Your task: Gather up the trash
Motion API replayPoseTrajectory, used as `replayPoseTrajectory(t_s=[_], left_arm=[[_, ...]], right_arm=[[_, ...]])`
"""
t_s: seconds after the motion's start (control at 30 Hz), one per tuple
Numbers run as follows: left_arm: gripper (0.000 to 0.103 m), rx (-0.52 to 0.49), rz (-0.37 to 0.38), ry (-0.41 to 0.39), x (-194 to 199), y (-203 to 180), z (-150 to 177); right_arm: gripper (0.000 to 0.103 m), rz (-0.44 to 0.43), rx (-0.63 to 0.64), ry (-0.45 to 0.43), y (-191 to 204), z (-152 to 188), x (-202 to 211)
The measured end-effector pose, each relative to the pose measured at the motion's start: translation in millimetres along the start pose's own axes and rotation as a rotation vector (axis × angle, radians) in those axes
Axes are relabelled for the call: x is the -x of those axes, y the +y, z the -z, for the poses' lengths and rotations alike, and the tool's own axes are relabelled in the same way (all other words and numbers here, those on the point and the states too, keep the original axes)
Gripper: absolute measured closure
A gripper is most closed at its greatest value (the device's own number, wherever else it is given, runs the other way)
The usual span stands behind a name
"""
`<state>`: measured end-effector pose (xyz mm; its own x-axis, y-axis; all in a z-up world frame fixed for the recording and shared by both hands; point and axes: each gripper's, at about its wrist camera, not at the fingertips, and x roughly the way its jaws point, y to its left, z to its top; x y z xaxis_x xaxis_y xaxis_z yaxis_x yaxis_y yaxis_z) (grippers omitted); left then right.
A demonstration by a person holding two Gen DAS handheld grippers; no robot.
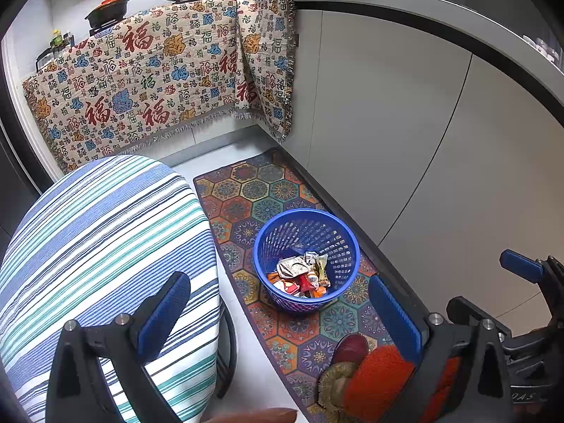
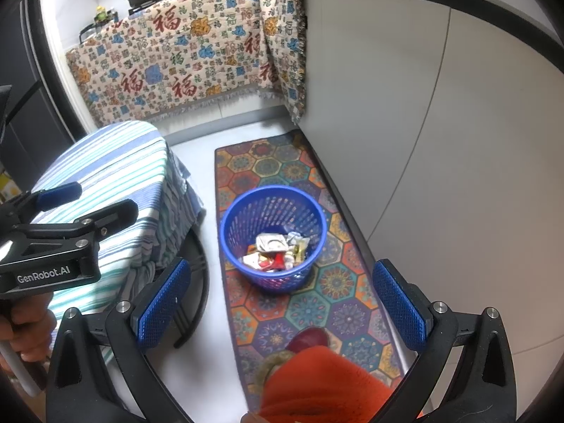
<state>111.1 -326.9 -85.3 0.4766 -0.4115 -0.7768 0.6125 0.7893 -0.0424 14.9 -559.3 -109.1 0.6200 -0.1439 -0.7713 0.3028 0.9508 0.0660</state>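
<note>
A blue mesh basket (image 1: 338, 243) stands on a patterned floor mat (image 1: 246, 190); it also shows in the right wrist view (image 2: 243, 211). Crumpled wrappers and packets (image 1: 299, 276) lie in its bottom, seen too in the right wrist view (image 2: 275, 252). My left gripper (image 1: 282, 312) is open and empty, held above and in front of the basket. My right gripper (image 2: 282, 303) is open and empty, also above the mat just before the basket. The right gripper shows at the right edge of the left wrist view (image 1: 521, 268), and the left gripper at the left of the right wrist view (image 2: 70, 204).
A table with a blue-striped cloth (image 1: 98, 246) stands left of the mat, over a black round base (image 2: 197, 282). Grey cabinet fronts (image 1: 405, 123) run along the right. A patterned blanket (image 1: 148, 77) hangs over the stove counter. My red slipper and orange trouser leg (image 1: 366, 370) are on the mat.
</note>
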Motion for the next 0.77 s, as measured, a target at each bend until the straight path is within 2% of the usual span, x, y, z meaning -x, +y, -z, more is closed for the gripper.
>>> replayPoseTrajectory(t_s=[0.57, 0.77], left_arm=[[0.0, -0.009, 0.013, 0.008, -5.7, -6.6, -1.3], [0.001, -0.021, 0.035, -0.018, -0.6, -9.5, 1.5]], right_arm=[[0.0, 0.003, -0.005, 0.005, -2.0, 0.1, -3.1], [0.0, 0.008, -0.014, 0.009, -4.8, 1.2, -4.7]])
